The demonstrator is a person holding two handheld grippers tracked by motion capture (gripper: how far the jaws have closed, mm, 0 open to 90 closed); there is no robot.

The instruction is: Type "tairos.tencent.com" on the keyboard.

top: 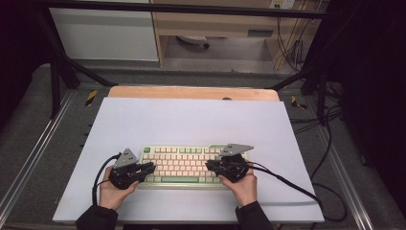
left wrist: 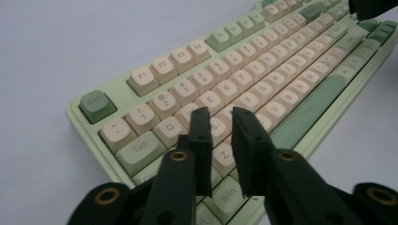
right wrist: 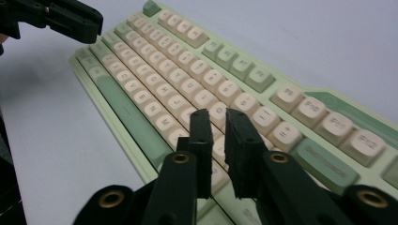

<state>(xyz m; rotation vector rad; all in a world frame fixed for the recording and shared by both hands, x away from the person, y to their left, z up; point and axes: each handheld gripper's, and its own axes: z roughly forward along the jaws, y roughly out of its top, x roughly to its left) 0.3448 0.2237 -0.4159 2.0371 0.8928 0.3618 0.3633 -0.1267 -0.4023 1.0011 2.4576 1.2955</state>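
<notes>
A keyboard (top: 184, 166) lies flat on a white tabletop (top: 191, 120). It sits near the front edge, close to the person. The keyboard has a pale green frame, cream keys and some darker green keys. Its long green space bar (top: 179, 179) is on the side nearest the person.

The left hand-held gripper (top: 148, 168) is at the left end of the keyboard. The person's left hand (top: 112, 189) holds it from behind. In the left gripper view, its two black jaws stand a little apart, with a thin gap between them. Nothing is in the gap. The left hand-held gripper (left wrist: 220, 123) hangs just above the letter keys near the Tab key (left wrist: 140, 149). I cannot tell if its tips touch the keys.

The right hand-held gripper (top: 210, 165) is at the right end of the keyboard, and the right hand (top: 245, 187) holds it. In the right gripper view, its jaws also stand a little apart, and nothing is between them. The right hand-held gripper (right wrist: 217, 123) is over the keys at that end, above the cream ones. The other hand-held gripper shows far off at the top left of that view.

The two hand-held grippers point toward each other across the keyboard. A black cable (top: 287, 182) runs from the right one across the tabletop and off its right side.
</notes>
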